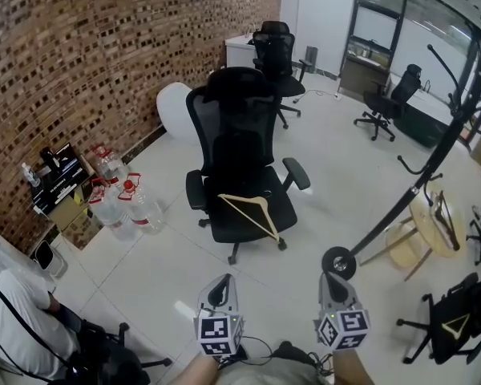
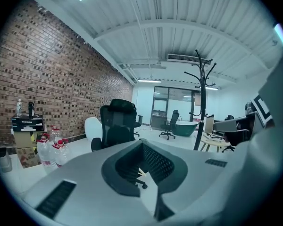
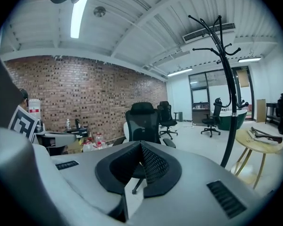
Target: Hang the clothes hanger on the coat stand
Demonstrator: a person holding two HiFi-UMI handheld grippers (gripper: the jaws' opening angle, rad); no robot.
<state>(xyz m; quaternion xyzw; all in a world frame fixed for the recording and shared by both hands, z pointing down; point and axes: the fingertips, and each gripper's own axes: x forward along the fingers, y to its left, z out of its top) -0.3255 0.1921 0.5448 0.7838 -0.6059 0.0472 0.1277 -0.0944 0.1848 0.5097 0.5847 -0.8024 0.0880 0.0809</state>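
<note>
Nothing is done yet: the clothes hanger (image 1: 251, 209) lies on the chair (image 1: 239, 135) (coat stand (image 1: 433, 167) well apart). The fingers of my left gripper (image 1: 219, 284) and right gripper (image 1: 334, 282) are clenched, empty.

The coat stand (image 1: 433, 155) leaves the head view at the top right, so its upper hooks are cut off. The bottom edge crops the seated person (image 1: 16, 319) at lower left and the forearms (image 1: 194, 369) behind the left gripper (image 1: 220, 284) and right gripper (image 1: 333, 279). In both gripper views the gripper's own body hides the office chair (image 3: 142, 121) seat and the wooden hanger (image 1: 252, 209). A yellowish triangle (image 1: 454, 324) on the edge-cropped black chair (image 1: 457, 335) is too small to identify.
</note>
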